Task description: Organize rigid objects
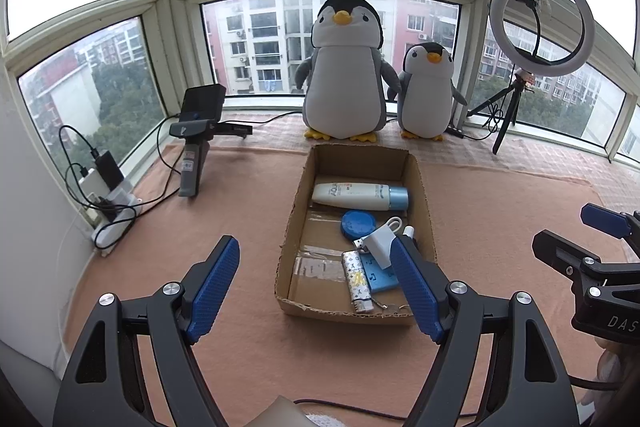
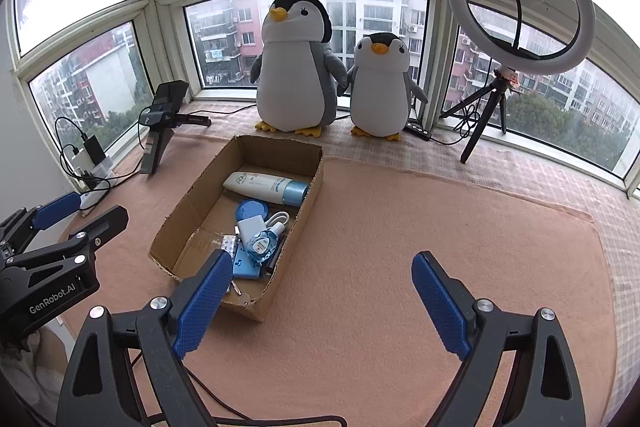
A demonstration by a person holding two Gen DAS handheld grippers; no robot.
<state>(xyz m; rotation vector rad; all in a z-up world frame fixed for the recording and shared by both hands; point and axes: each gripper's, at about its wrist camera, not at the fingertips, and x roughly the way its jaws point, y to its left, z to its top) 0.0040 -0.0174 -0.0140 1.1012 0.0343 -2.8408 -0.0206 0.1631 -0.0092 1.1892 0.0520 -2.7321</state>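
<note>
- Both of my grippers, left gripper (image 1: 316, 291) and right gripper (image 2: 322, 301), hang over the pink mat (image 2: 400, 247) with jaws wide apart and nothing between them.
- Every small item I can see already lies in the cardboard box (image 1: 296, 211): lotion tube (image 1: 360, 195), blue round lid (image 1: 358, 223), white charger (image 1: 380, 241), patterned lighter (image 1: 357, 281), blue flat case (image 2: 244, 263), small clear bottle (image 2: 262, 247).
- Bare mat around the box suggests gathering is nearly done, so I judge I hold back to check.
</note>
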